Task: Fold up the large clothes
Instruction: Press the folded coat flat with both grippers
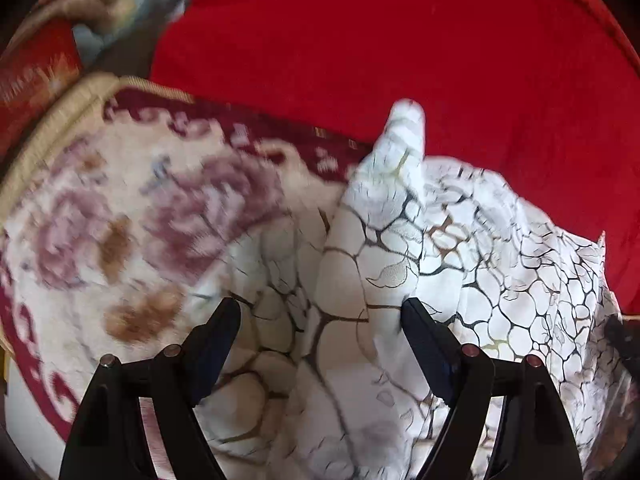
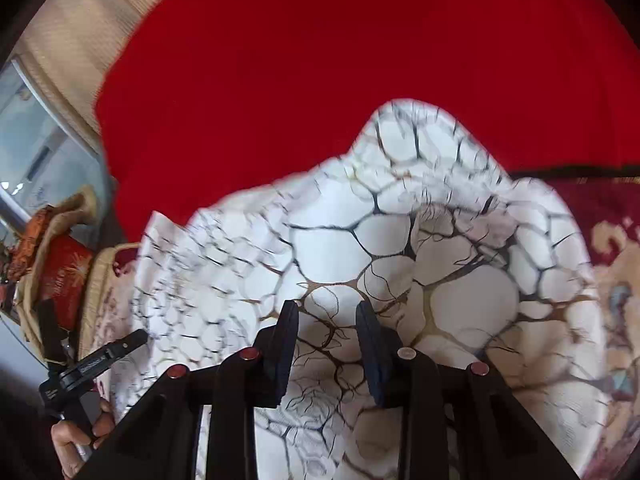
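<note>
Both grippers, left [image 1: 320, 316] and right [image 2: 327, 316], gape wide over the white cloth [image 2: 360, 248], holding nothing.

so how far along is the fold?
Early. Done: nothing that looks like a neat fold; the garment lies bunched on the rug beside a red cloth. In hand: left gripper and right gripper are open over the fabric, gripping nothing. Left: grasp, spread flat, fold.
</note>
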A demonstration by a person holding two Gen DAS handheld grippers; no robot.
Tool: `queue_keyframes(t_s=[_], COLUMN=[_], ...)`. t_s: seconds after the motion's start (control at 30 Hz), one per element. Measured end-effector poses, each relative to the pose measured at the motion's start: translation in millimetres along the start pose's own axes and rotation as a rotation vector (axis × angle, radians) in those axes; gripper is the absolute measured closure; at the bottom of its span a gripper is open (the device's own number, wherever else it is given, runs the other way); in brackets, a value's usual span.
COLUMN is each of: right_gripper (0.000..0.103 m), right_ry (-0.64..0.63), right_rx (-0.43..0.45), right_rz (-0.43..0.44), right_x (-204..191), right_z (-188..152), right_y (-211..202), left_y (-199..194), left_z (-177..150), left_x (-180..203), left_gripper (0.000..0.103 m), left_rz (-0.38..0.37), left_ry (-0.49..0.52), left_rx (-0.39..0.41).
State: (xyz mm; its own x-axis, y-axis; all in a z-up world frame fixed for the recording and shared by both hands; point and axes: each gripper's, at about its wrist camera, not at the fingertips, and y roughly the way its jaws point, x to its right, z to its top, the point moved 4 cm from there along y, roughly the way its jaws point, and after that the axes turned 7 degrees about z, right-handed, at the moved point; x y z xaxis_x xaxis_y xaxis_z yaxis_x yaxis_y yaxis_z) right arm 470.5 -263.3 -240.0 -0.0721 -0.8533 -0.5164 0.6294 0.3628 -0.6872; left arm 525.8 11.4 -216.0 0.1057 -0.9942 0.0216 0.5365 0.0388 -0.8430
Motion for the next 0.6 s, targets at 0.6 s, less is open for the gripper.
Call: queue_keyframes(t_s=[0.6], right_gripper=[0.069], right_ry=[-0.096], right_rx=[0.081], right_rz=[-0.097], right_x=[6], right_z=[-112], right_y=[-135], left_y=[-101], left_z=[-114], left_x=[25], left_gripper=[0.02], left_rz=[-0.045], left_ry=[0.175], left_rx=[0.262])
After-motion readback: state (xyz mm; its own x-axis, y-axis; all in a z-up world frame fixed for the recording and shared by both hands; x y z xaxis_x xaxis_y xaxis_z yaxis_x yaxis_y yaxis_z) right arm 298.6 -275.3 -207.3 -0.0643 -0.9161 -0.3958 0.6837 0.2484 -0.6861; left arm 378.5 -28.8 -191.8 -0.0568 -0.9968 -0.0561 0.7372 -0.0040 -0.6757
